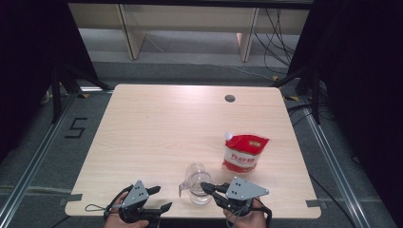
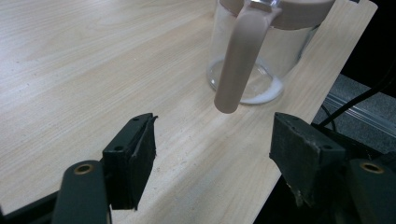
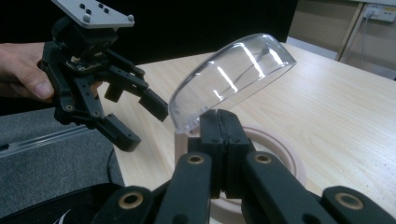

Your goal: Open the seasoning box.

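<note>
A light wooden bench filled the middle of the high view, with dark floor and black stands around it. Near the bench's lower edge, just right of centre, stood a clear glass pitcher with a beige rim and a beige handle; a thin white layer lay in its bottom. Its clear plastic lid was hinged open and tilted upward.

The right gripper came in from the lower right of the high view, held in a person's hand, and its tip reached the pitcher's rim. In the right gripper view its two black jaws stood pressed together right at the base of the raised lid; whether a thin tab of the lid was pinched between them could not be told.

The left gripper sat at the lower left of the pitcher, near it but apart. Its jaws stood wide apart with nothing between them. In the left gripper view the pitcher's handle hung in the upper middle of the frame, beyond the open jaws and untouched.

A red and white pouch with a white spout lay on the bench to the upper right of the pitcher, well clear of both grippers. A small round hole sat near the bench's far edge.
</note>
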The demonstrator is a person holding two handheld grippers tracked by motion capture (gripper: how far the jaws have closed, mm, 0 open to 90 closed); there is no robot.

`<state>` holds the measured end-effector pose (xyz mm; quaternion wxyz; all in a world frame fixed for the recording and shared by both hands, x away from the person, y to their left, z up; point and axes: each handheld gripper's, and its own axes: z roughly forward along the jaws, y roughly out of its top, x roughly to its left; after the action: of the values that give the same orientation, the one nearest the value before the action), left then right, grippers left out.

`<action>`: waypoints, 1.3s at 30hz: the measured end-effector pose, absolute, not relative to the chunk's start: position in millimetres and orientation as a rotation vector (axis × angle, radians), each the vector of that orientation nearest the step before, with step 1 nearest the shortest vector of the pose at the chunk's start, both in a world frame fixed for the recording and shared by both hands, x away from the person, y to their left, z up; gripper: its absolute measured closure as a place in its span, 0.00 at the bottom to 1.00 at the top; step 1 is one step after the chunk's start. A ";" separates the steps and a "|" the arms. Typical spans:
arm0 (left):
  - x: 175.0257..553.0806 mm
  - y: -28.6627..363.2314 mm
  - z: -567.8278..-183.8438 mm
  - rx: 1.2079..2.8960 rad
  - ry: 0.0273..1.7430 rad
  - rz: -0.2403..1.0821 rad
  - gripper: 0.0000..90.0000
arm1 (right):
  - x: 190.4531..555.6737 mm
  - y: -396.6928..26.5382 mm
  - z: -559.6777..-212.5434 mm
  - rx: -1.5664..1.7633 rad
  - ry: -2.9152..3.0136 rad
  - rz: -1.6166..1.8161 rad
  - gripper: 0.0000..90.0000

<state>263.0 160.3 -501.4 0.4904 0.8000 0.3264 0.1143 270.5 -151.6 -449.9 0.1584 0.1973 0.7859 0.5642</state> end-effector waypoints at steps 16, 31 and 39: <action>263.6 163.2 -500.7 1.946 0.785 0.288 0.33 | 266.5 -136.6 -448.1 0.526 2.271 1.640 1.00; 263.8 162.4 -501.2 1.940 0.785 0.284 0.32 | 265.5 -130.4 -449.2 0.501 2.295 1.635 0.98; 263.9 164.5 -500.0 1.953 0.789 0.292 0.32 | 268.3 -147.8 -446.3 0.535 2.258 1.611 0.92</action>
<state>263.9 164.5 -500.0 0.4860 0.8027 0.3241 0.1202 268.3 -147.8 -446.3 0.1578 0.1869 0.7893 0.5632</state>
